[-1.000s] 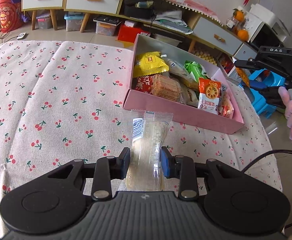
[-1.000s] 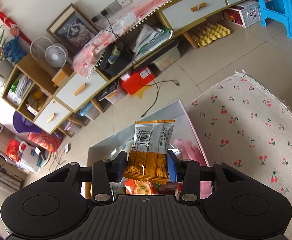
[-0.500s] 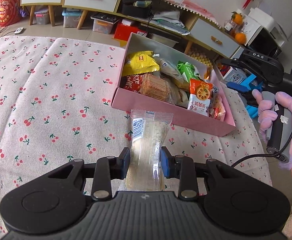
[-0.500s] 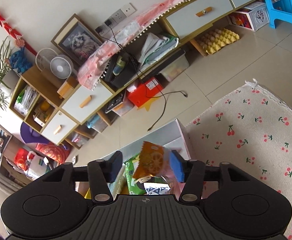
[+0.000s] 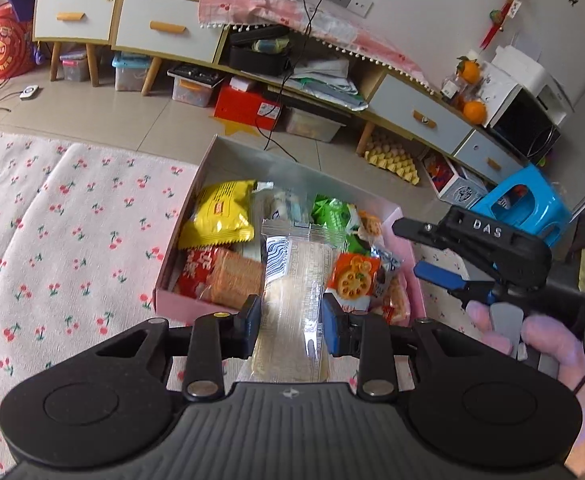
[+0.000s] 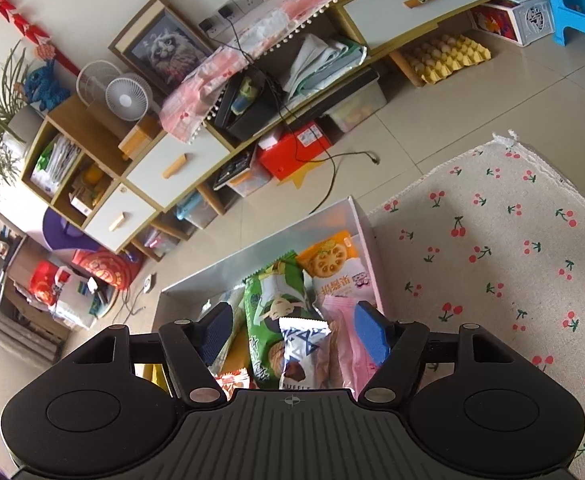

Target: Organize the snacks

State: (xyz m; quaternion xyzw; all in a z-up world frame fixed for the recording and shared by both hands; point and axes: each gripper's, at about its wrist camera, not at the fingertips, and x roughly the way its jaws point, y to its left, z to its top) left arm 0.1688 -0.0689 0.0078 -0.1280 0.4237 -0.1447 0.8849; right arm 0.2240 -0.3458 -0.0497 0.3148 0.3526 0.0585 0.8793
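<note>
My left gripper (image 5: 290,320) is shut on a long clear snack packet (image 5: 292,272) and holds it above the near wall of the pink box (image 5: 164,296). The box holds several snacks, among them a yellow packet (image 5: 220,212) and an orange lotus-root packet (image 5: 352,276). My right gripper (image 6: 294,332) hangs over the box's right end, its jaws opening with nothing pressed between the pads. Below it lie a green packet (image 6: 276,304) and the orange lotus-root packet (image 6: 328,260). The right gripper (image 5: 408,248) also shows in the left wrist view, held by a gloved hand (image 5: 540,340).
The box sits on a cherry-print cloth (image 5: 52,240) that covers the table; its edge (image 6: 504,140) drops to a tiled floor. A low cabinet with drawers (image 5: 152,28) lines the far wall, and a blue stool (image 5: 524,208) stands to the right.
The right gripper opened and the orange packet dropped from it into the box. The left gripper carried the clear packet from the cloth forward to above the box's near wall.
</note>
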